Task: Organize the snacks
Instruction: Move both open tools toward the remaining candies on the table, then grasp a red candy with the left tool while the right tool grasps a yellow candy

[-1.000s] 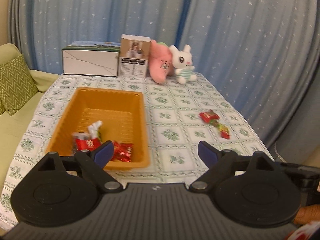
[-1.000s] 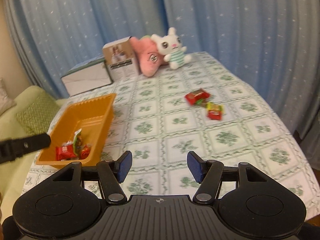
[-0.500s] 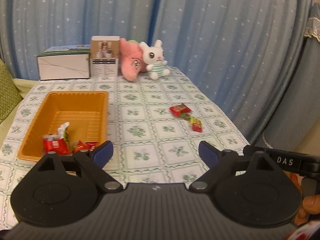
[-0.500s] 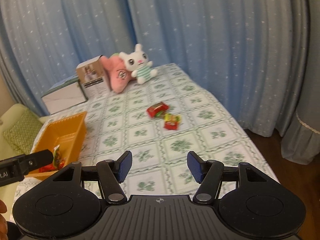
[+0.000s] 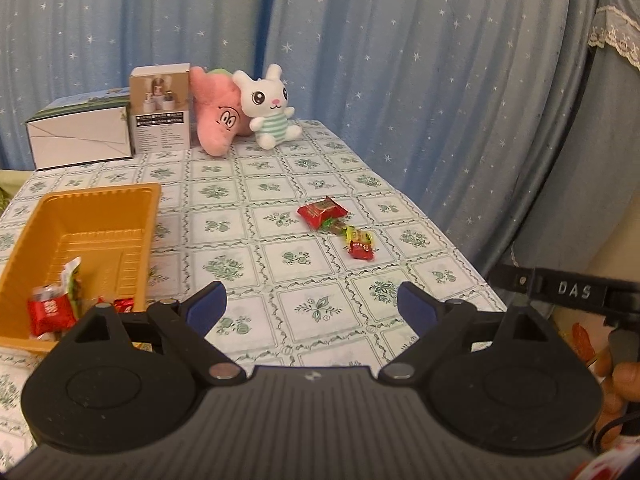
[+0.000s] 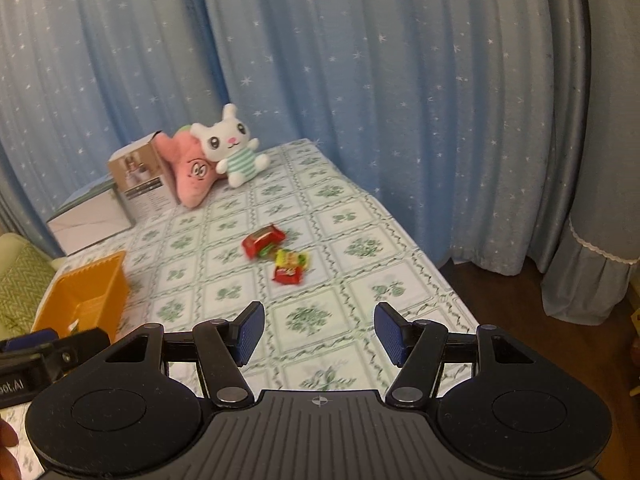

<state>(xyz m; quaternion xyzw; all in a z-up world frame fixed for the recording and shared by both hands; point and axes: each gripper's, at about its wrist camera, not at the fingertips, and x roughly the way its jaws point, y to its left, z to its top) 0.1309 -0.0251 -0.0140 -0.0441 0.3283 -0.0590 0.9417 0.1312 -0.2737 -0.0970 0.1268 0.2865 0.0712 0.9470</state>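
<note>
Now that both views have swung off the tray (image 5: 84, 216) | both hand-held grippers, left (image 5: 313, 307) and right (image 6: 319, 333), spread, empty | loose snacks (image 6: 276, 254) on bench next, I'd guess

Glossy orange plastic tray (image 5: 140, 216), seemingly smooth

I hold my left hand-held gripper (image 5: 312, 307) with its two blue pads spread wide and nothing between them. My right hand-held gripper (image 6: 319, 332) is also spread apart, empty, and tilted a little downward.
</note>
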